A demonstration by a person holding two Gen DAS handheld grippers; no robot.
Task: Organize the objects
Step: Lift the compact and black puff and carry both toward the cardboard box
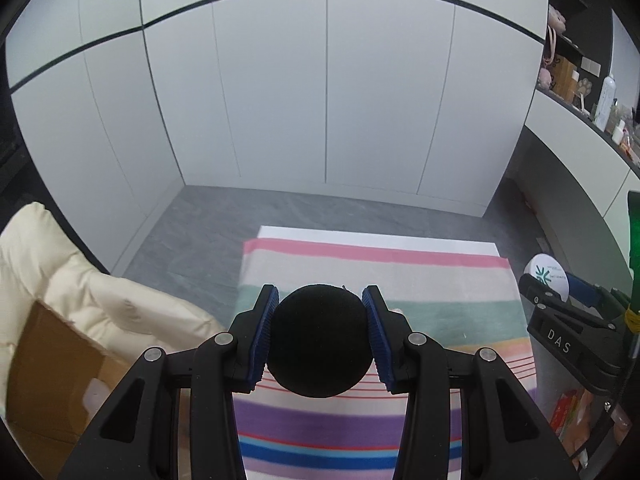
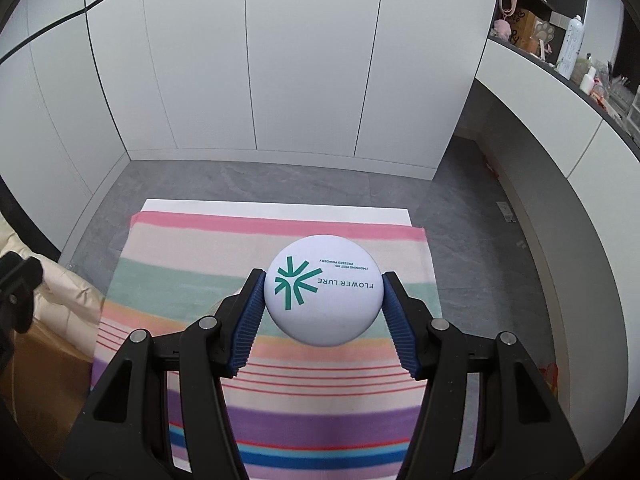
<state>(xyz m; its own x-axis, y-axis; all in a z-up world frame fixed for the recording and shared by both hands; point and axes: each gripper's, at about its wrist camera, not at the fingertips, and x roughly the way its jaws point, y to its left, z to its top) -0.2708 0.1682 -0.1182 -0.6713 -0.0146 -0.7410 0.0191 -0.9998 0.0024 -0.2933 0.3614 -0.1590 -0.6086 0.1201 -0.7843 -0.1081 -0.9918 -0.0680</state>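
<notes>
Held clear above the striped cloth (image 2: pixel 264 240), probably for carrying off to sort: black round puff (image 1: pixel 320 340) clamped edge-on in left gripper (image 1: pixel 322 336), white Flower Lure pressed-powder compact (image 2: pixel 323 290) pinched across its rim in right gripper (image 2: pixel 323 312).

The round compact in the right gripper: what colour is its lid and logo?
White compact, teal-green logo; clearest in the right wrist view.

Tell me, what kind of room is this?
Probably a bedroom or dressing room at home: tall white wardrobe doors, a shelf of bottles and bags, and a striped blanket spread below.
</notes>
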